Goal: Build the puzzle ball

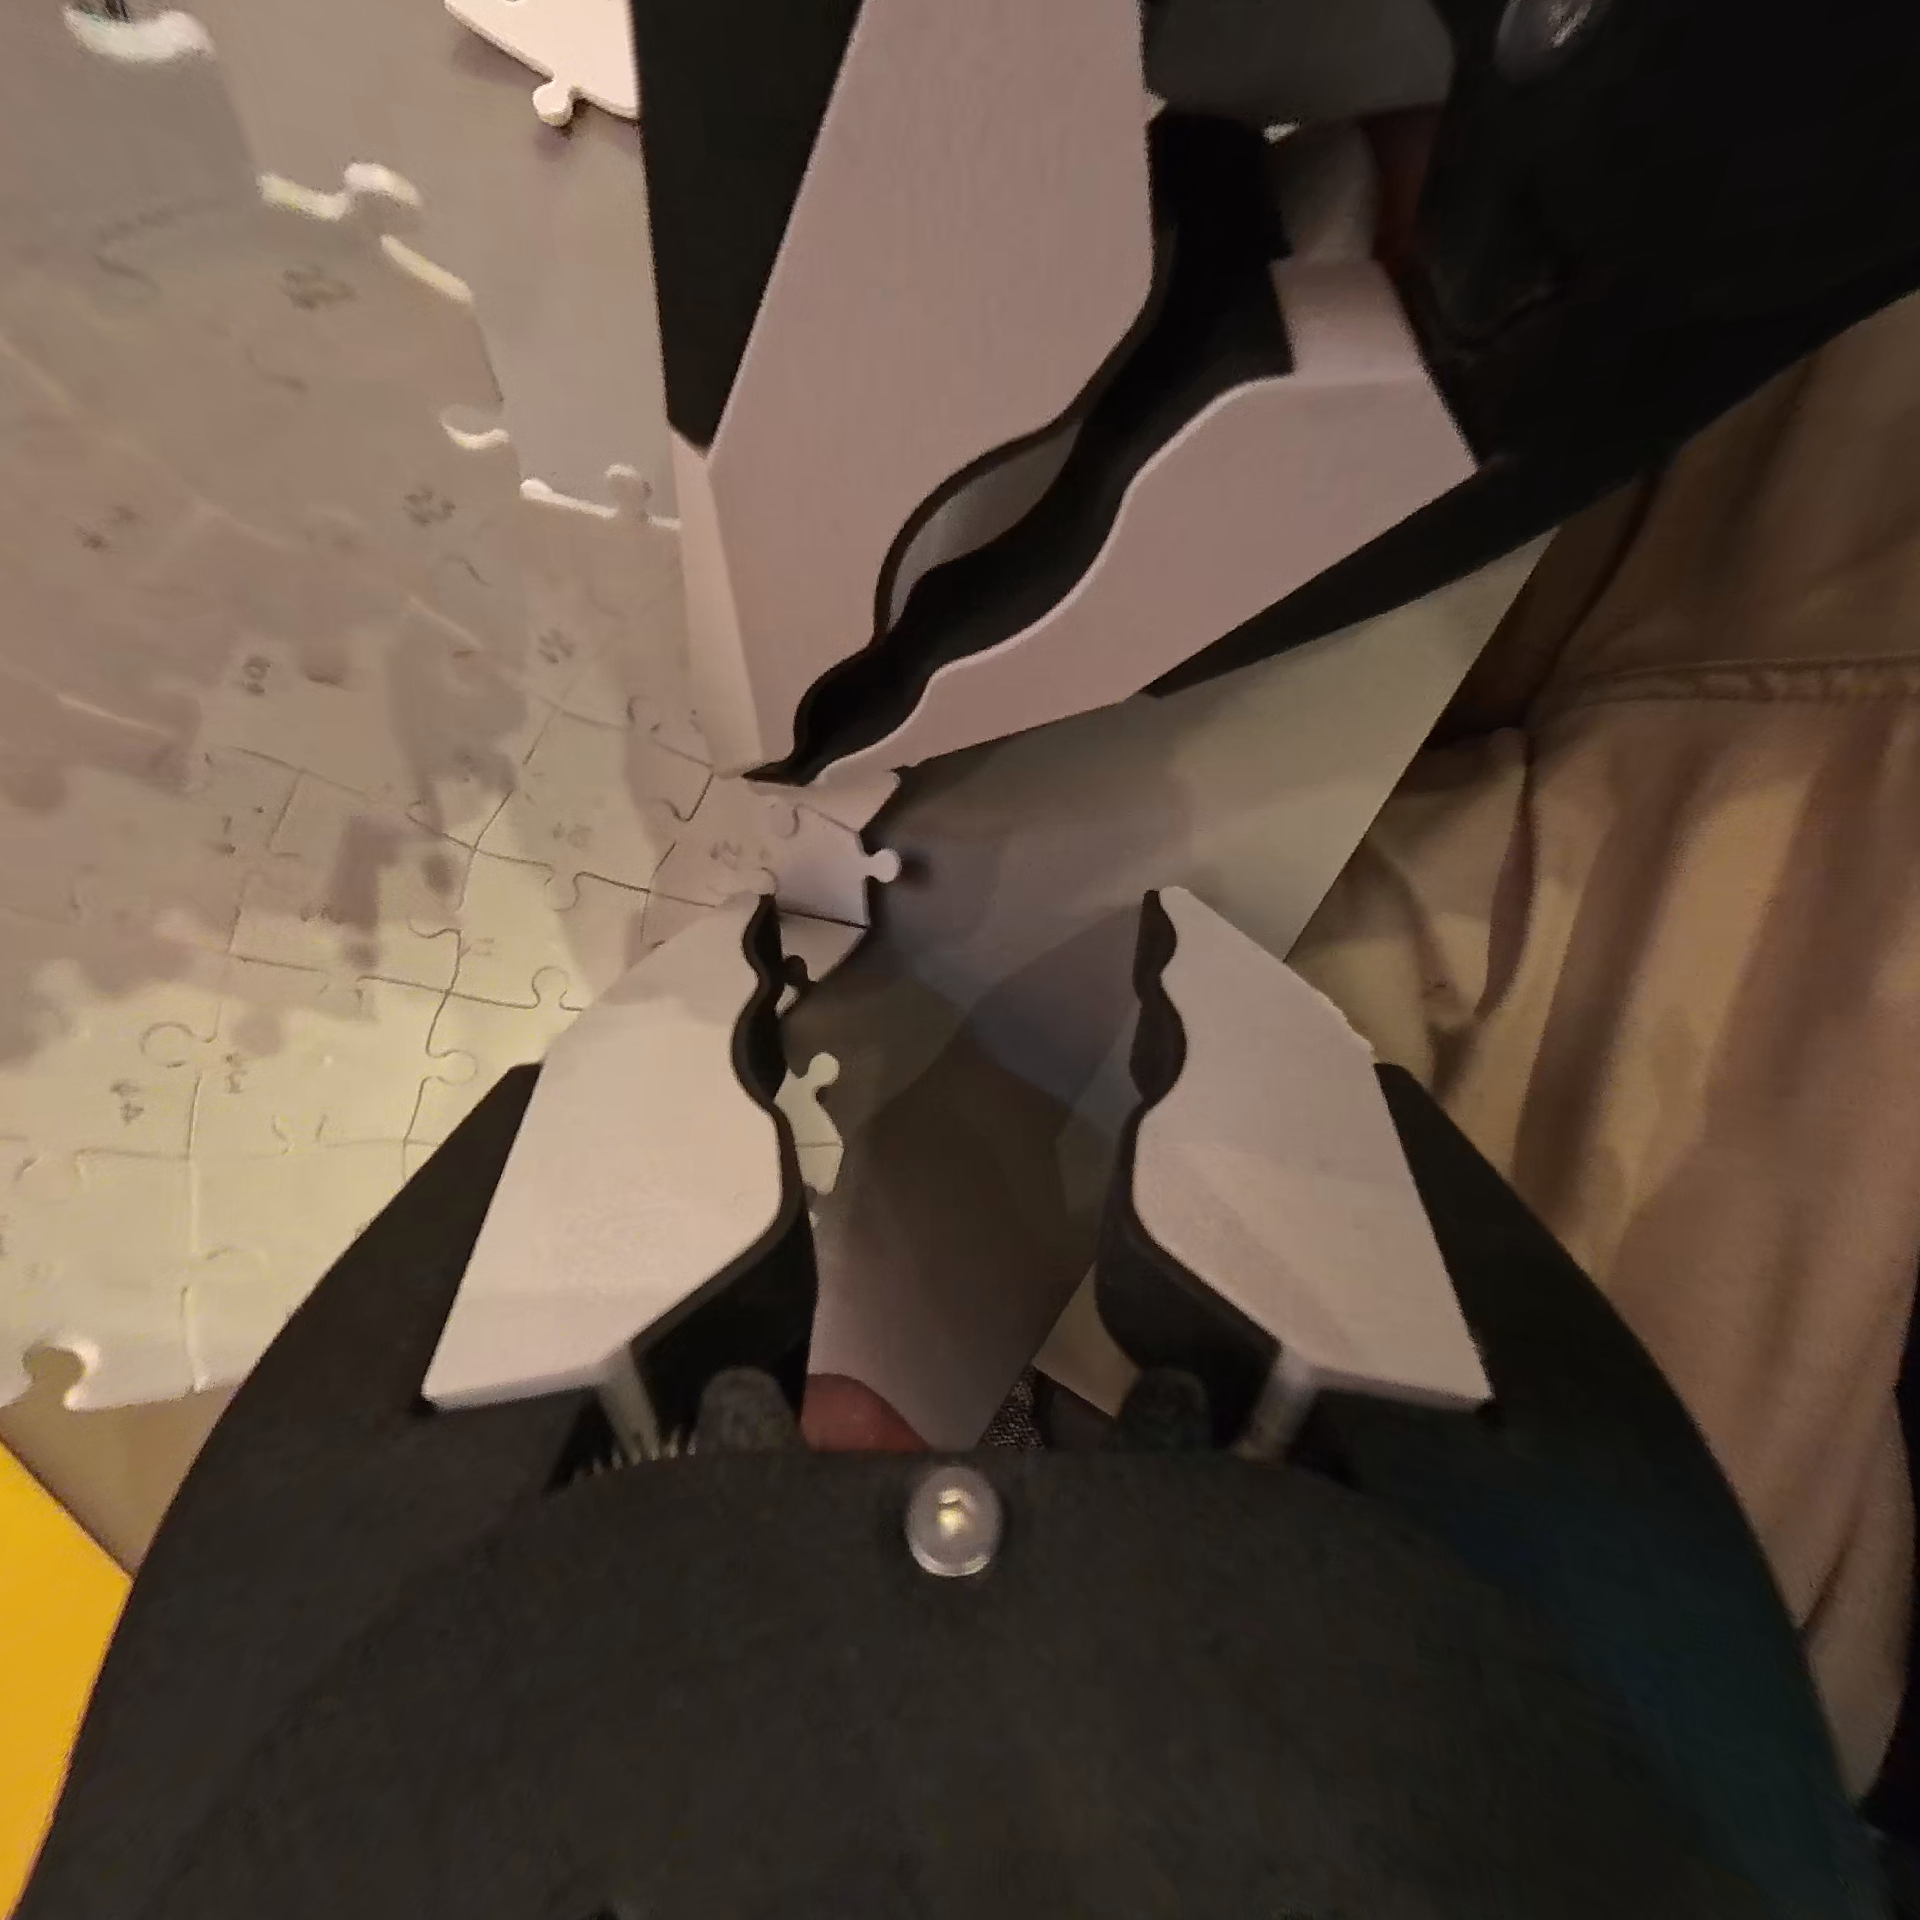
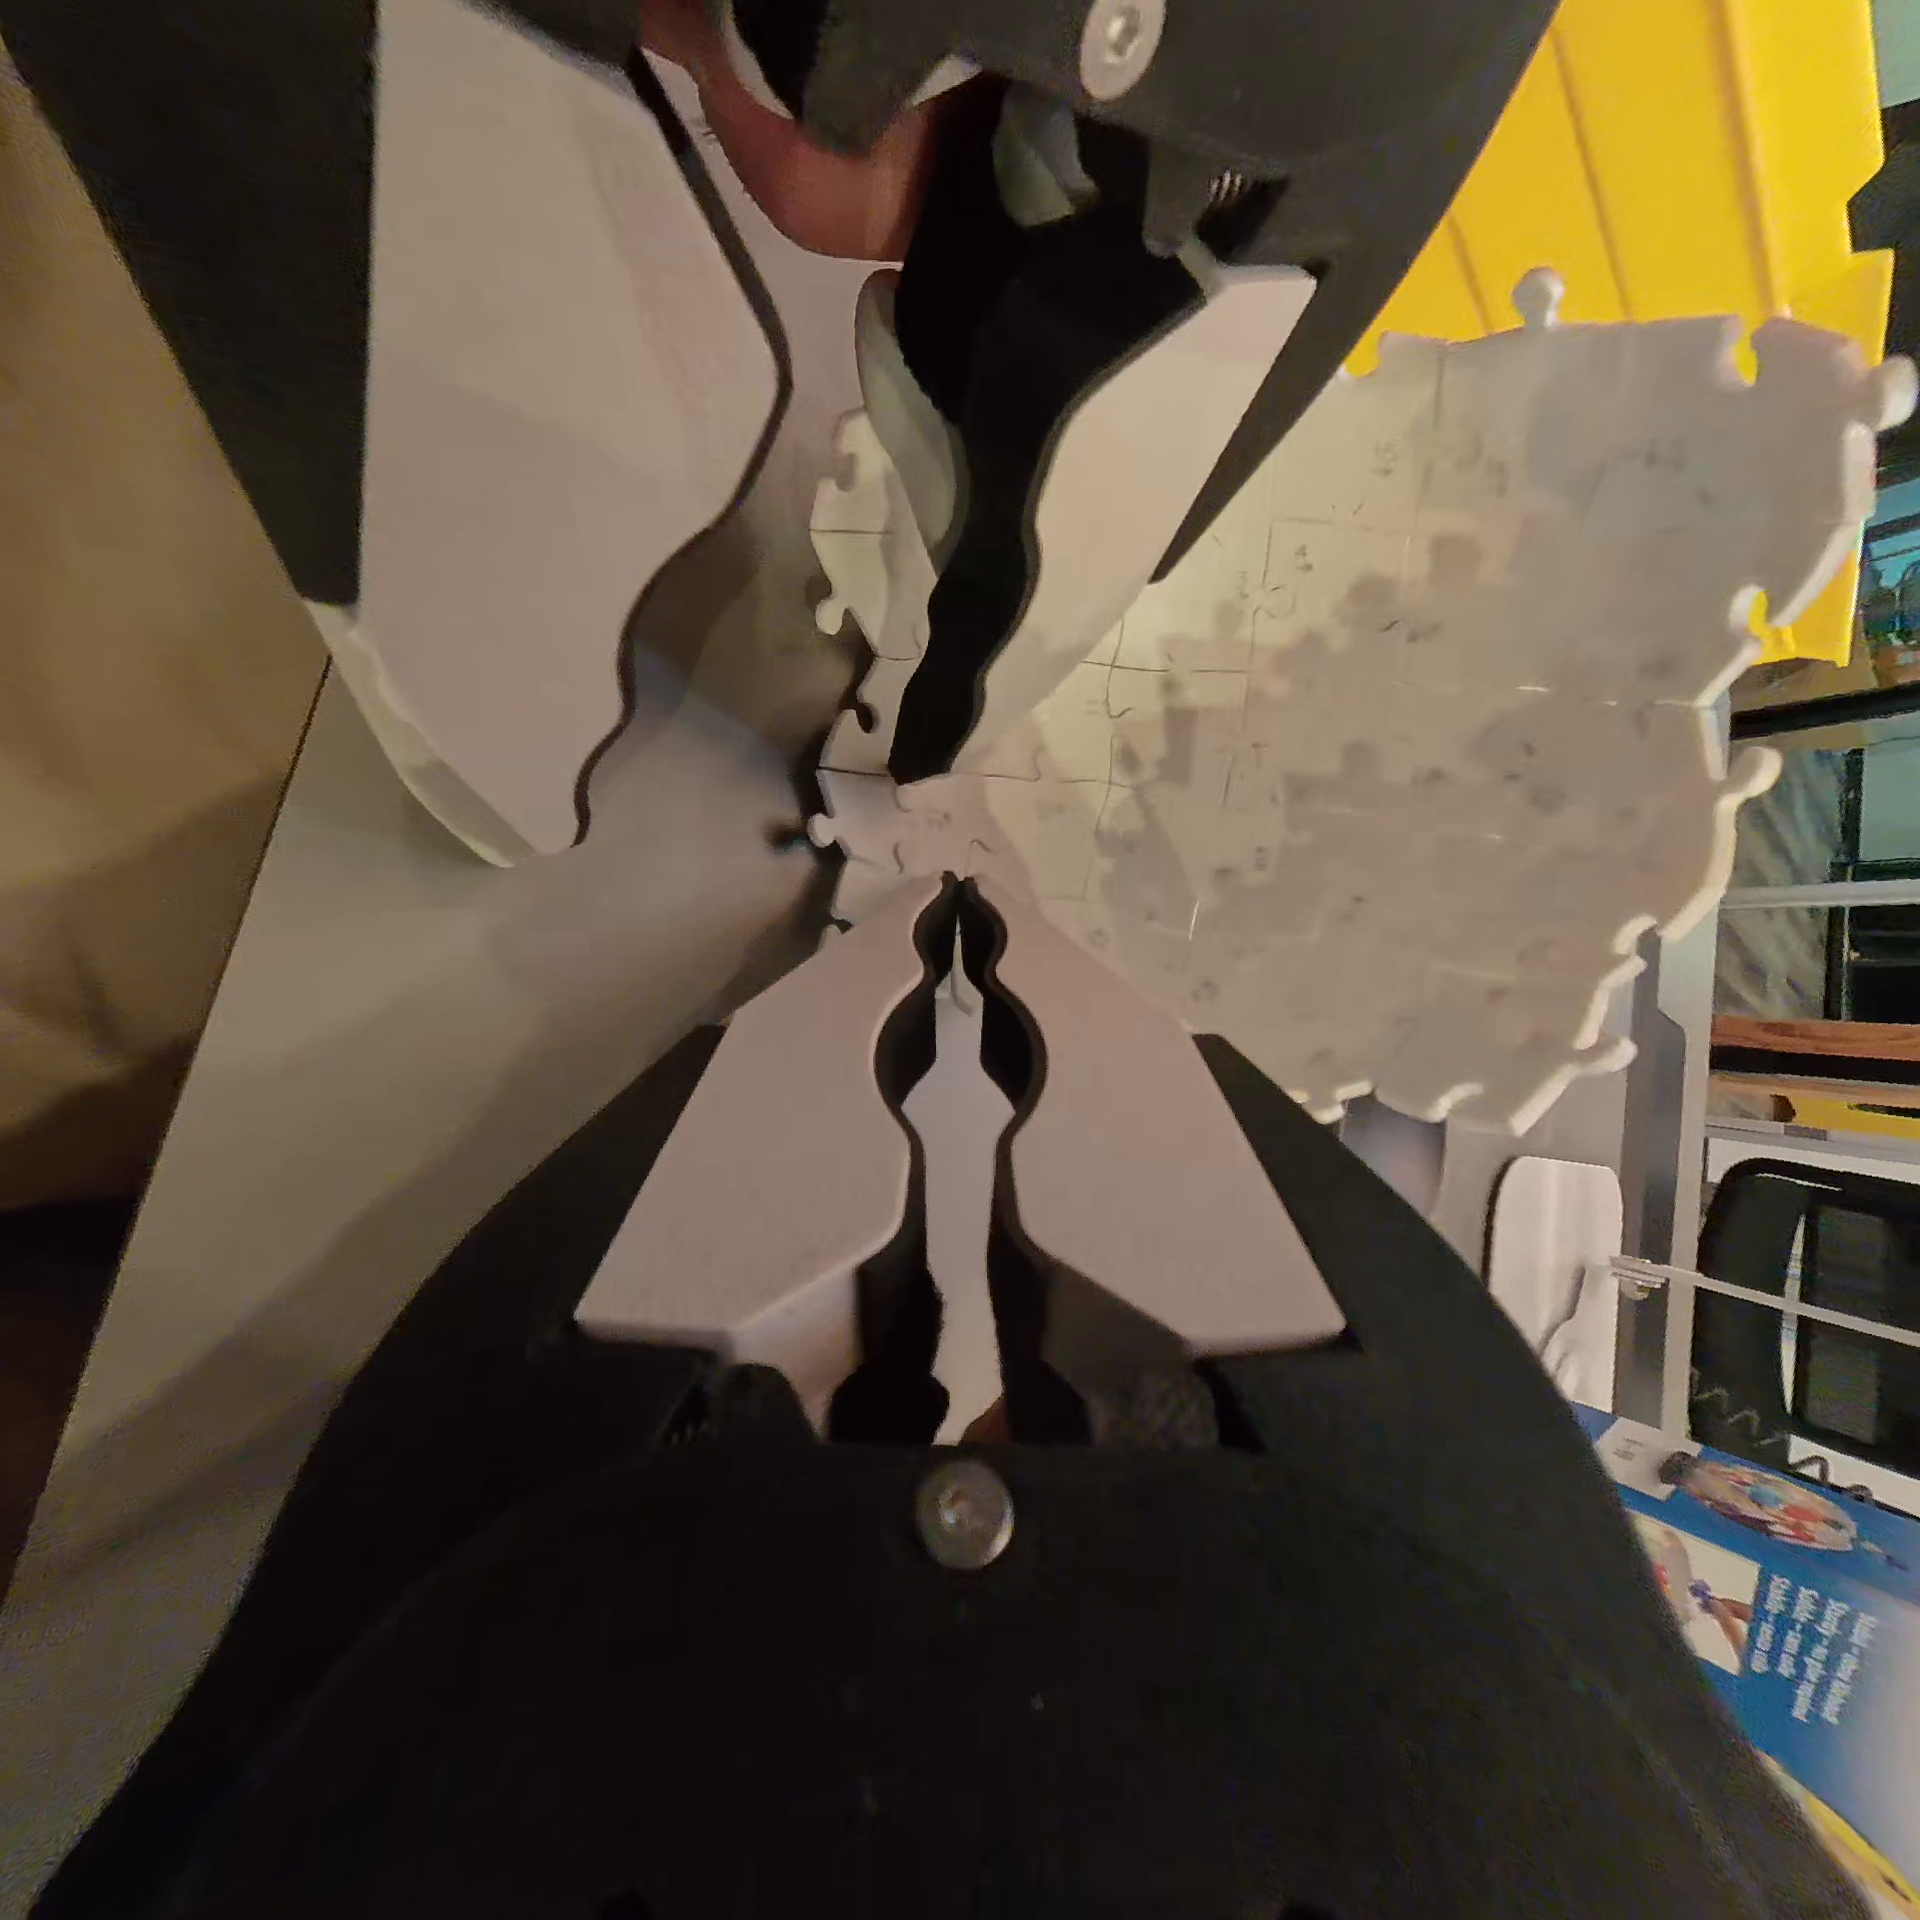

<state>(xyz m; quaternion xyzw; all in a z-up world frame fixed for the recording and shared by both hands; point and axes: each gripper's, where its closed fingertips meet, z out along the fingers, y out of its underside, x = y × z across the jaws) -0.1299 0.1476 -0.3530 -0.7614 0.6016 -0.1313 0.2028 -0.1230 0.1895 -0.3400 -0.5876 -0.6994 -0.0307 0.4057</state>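
Table point(image 1: 582, 187): grey top under my left view, with a loose white puzzle sheet point(image 1: 551, 52) lying at its far edge.

Yellow bin point(image 2: 1621, 187): sits behind the work in my right view; a blue box point(image 2: 1787, 1621) lies low on the right (likely the puzzle's packaging, though I won't vouch for it).

Puzzle shell point(image 2: 1403, 727): the task's thing, a curved patch of joined white pieces, held up in the air between my two grippers, its printed side away from me. I read it as a good part of a ball wall, not a closed ball.

Progress: many pieces are already locked together. The rim point(image 2: 1725, 790) is ragged with open tabs and notches all round, so I judge a lot is left to add.

Left gripper point(image 1: 961, 914): spread wide. Its left finger lies against the shell's edge; the right finger stands apart in free air. I'd call it released, bracing at most, not gripping.

Right gripper point(image 2: 956, 888): fingertips pinched nearly together on the shell's near edge, so I take it as clenched on the shell and carrying it.

Edge piece point(image 1: 831, 862): a small piece with a round tab poking out just past the right gripper's tips, between both tools (I can't tell whether it is fully seated).

Next, in my judgement: press that seam home before adding more.
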